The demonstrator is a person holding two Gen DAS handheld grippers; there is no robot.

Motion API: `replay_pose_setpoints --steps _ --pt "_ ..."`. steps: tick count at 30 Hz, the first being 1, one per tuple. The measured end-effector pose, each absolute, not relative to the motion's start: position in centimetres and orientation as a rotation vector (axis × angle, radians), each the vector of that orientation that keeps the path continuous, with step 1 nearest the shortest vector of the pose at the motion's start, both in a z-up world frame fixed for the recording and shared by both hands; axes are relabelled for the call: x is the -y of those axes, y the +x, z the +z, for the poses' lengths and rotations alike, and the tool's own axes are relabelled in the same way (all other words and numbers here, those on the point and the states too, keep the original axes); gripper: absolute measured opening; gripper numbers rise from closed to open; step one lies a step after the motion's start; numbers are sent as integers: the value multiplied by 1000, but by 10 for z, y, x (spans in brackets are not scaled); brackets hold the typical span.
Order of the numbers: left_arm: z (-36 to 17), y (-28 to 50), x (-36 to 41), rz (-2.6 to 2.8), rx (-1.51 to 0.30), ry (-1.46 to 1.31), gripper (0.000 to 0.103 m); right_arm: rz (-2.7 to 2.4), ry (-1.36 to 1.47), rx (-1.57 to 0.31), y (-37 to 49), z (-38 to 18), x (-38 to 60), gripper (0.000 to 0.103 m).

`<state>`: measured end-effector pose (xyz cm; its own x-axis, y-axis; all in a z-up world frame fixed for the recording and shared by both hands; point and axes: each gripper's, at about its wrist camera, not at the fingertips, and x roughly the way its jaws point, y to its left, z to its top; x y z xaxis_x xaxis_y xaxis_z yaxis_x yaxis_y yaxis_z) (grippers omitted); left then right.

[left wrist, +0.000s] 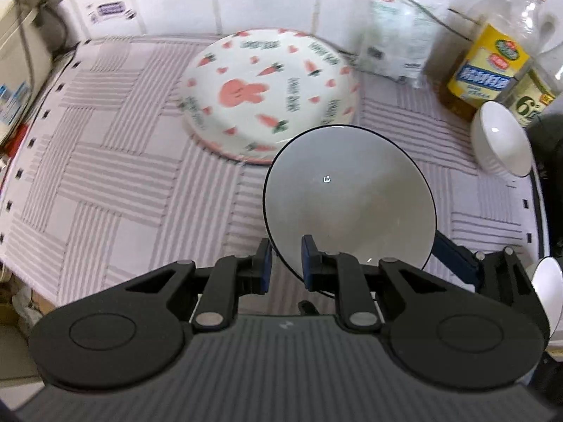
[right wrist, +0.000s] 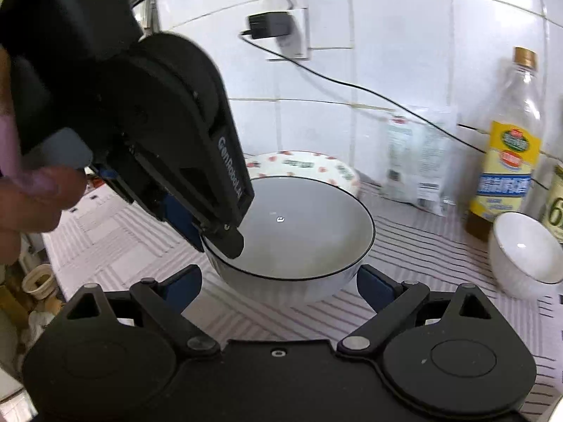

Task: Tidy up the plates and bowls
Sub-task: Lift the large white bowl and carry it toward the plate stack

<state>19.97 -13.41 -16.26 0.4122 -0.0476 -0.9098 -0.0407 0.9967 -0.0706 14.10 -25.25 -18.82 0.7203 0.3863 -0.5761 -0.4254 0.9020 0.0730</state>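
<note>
Pinching only the grey bowl's near rim, your left claw could let it tip; your right claw waits spread apart.

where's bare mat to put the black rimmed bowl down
Widest bare stretch: the striped mat left of the black-rimmed bowl, in front of the carrot plate. A narrower strip lies between this bowl and the small white bowl. Crowded: back right, around the oil bottle and bag.

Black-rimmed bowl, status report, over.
Left gripper shut on black-rimmed bowl rim. Right gripper open, straddling it. Carrot plate behind, unobstructed.
</note>
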Motion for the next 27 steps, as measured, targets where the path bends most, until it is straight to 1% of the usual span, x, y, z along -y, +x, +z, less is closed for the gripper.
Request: replay_pose_setpoints --steps 6,12,20,24,27 --pt "-169 188 106 36 -1186 -63 16 499 -44 -628 138 -190 227 97" --pt "-186 187 83 50 -1207 -81 16 528 -27 -659 136 -205 206 97" --pt "-212 181 66 58 -1194 -125 15 518 -53 -682 137 -224 186 97" --pt "-217 177 63 53 -1163 -121 15 506 -132 -644 131 -229 174 97" --pt "-218 176 63 52 -1158 -115 15 510 -130 -654 136 -230 173 98"
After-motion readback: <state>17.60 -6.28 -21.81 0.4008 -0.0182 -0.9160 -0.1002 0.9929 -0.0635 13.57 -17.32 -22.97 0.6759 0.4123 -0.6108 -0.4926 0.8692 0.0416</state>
